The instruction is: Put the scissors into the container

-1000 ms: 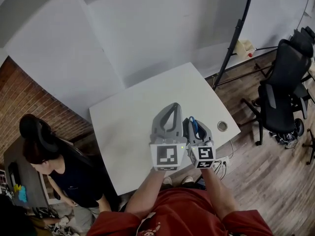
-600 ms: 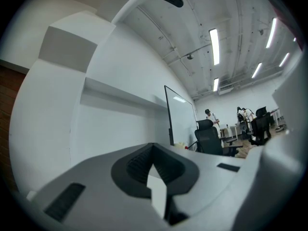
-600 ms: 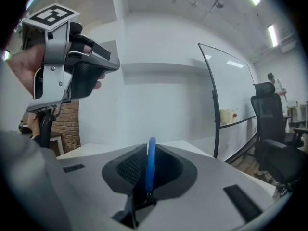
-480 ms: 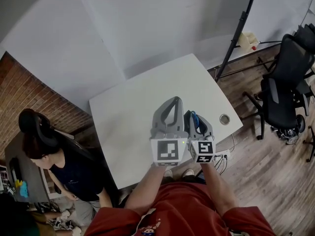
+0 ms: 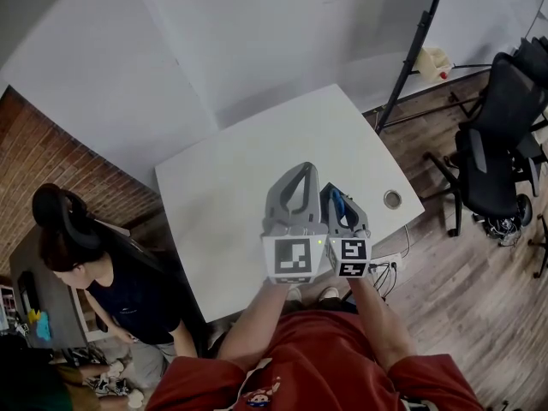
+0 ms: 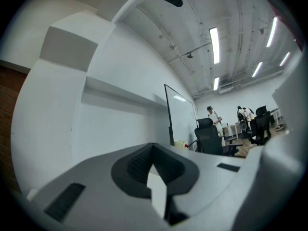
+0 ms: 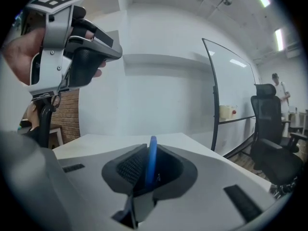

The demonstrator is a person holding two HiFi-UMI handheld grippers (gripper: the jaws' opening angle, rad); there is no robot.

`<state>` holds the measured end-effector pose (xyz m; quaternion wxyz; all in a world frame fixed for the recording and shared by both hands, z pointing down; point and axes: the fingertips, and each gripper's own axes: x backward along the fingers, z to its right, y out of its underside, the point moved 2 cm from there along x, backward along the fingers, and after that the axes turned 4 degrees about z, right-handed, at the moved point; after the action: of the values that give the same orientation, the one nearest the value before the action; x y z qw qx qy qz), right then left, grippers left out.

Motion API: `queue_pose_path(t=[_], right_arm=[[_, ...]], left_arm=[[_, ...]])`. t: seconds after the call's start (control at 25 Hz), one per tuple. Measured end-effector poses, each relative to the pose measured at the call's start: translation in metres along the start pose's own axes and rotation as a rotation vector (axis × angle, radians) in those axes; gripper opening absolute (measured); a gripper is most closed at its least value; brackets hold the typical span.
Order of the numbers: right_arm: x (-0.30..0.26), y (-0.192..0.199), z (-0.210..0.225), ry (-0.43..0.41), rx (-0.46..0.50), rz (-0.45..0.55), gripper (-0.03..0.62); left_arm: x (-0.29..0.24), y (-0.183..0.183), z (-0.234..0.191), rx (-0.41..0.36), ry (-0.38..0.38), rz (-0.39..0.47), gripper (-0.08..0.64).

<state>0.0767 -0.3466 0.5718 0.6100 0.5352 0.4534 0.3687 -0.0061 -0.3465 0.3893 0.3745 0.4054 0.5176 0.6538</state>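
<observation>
Scissors (image 7: 152, 163): only a thin blue handle loop shows, edge-on, upright between the dark pads. Blades hidden, cannot tell which way they point. In the head view they are just a blue sliver on top of the jaws. Right gripper (image 7: 148, 149) is clamped narrow on that blue loop, pads pressing both sides, held in the air above the near edge of the white table (image 5: 218, 199). Its marker cube covers the hand.

Left gripper (image 5: 300, 172) is just beside it on the left, nearly touching. Its jaws are closed tip to tip with nothing between them, and the left gripper view shows pads meeting with only wall and room beyond. The right gripper view catches it top left, its rear cut off by the frame edge, with a hand (image 7: 18, 57) partly visible on the grip.

Table top is mostly bare, with a round hole (image 5: 392, 199) near its right edge. A black chair (image 5: 492, 144) stands right, on the wood floor. A seated person (image 5: 103, 281) is at lower left, partly cut off.
</observation>
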Motion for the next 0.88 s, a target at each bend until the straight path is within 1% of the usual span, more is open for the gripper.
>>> queue_pose_path(t=[0.2,0.28,0.36,0.6,0.88], right_arm=[[-0.0004,0.0019,0.0004,0.004,0.004,-0.015,0.064],[-0.0008,0.0027,-0.0008,0.003,0.006,-0.02,0.067],[-0.0008,0.0036,-0.0024,-0.001,0.008,-0.026,0.092],[-0.0005,0.0044,-0.0047,-0.016,0.005,-0.038,0.135],[-0.0006,-0.0029,-0.0023,-0.011,0.02,-0.017,0.146]], left_arm=[[0.0025,0.001,-0.0006,0.017,-0.01,-0.003,0.011],[0.003,0.0022,-0.0014,0.003,-0.006,-0.005,0.011],[0.0034,0.0026,-0.0017,-0.004,-0.003,-0.006,0.011],[0.0044,0.0027,0.0011,0.0,0.002,-0.005,0.011],[0.004,0.0037,0.0012,-0.005,0.005,-0.007,0.011]])
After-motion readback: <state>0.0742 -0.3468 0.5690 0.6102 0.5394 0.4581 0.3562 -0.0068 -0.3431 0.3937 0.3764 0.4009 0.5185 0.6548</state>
